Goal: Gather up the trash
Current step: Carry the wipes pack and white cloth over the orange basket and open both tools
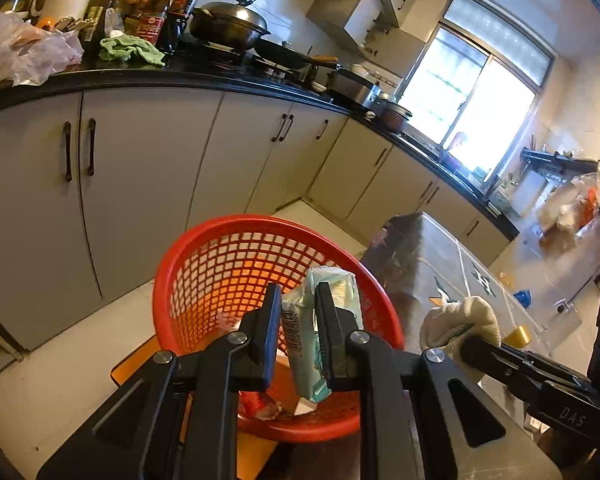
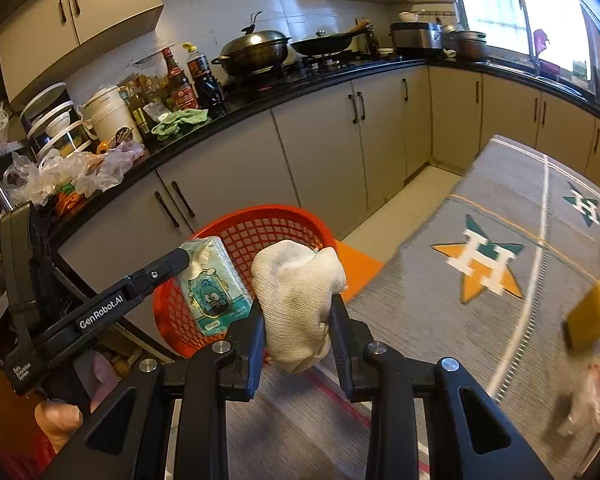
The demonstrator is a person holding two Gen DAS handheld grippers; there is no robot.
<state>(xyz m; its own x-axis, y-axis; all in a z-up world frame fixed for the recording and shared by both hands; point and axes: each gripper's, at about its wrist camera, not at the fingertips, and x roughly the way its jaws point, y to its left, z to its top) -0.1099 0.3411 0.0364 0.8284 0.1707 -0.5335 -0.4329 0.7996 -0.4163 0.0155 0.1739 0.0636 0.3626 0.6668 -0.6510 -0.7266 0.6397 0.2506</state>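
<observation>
Starting at the left, the left gripper has its jaws nearly closed on a teal tissue pack, pinched upright over the mouth of the red mesh basket; the pack is not yet dropped. In the right wrist view that pack sits at about nine o'clock from the wadded white cloth, with the basket rim behind both at twelve o'clock. Some reddish scraps already lie in the basket bottom, so part of the collecting looks done. Next across, the right gripper is partly closed on the cloth, held just short of the basket, over the edge of the grey star-patterned tablecloth. Farther right, at about four o'clock, a gold box and a crumpled plastic wrapper remain on the table, blurred, probably still to be gathered.
</observation>
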